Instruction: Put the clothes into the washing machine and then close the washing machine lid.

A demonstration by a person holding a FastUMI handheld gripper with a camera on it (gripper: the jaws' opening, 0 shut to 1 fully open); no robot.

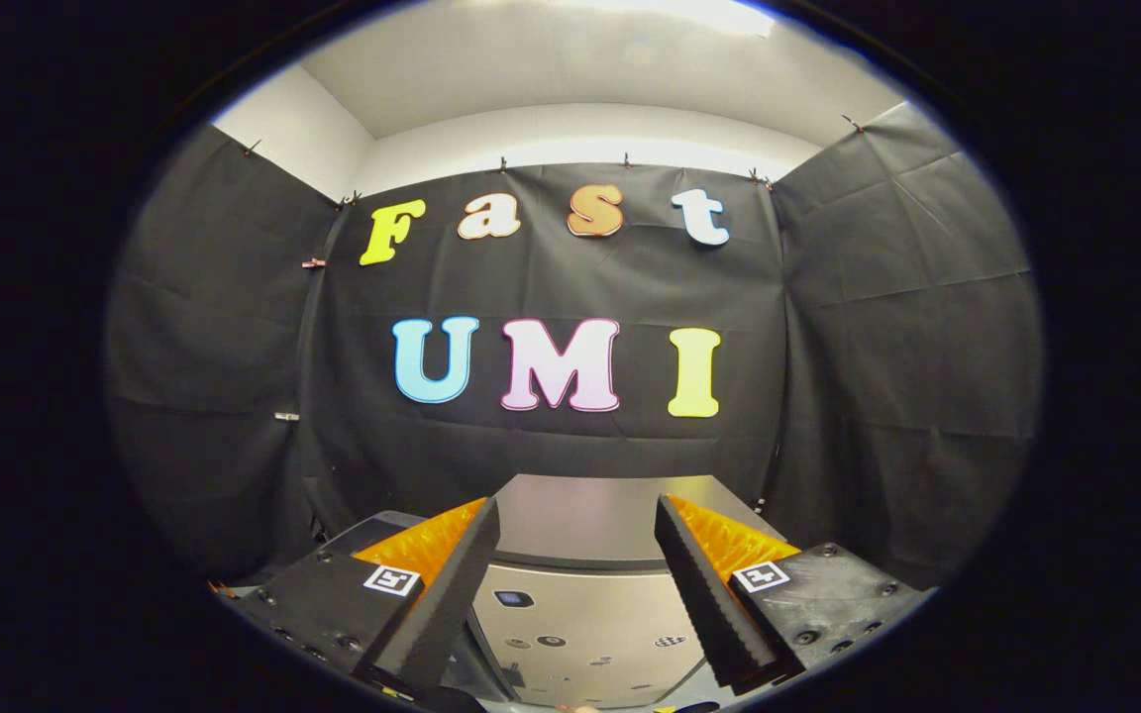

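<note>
The gripper (575, 555) holds its two ridged, wedge-shaped fingers spread wide with nothing between them, probably readied to take or having just let go of something. Framed in that gap and just beyond the fingertips stands the washing machine (580, 594), a smooth grey metallic box. Its flat lid (590, 515) lies down, apparently shut. Whether clothes sit inside it cannot be told.

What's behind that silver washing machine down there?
Behind the washing machine hangs the booth's black cloth wall, reaching down past its top. The open claw points at it, fingers apart and holding nothing. The floor behind it is hidden by the machine.
</note>
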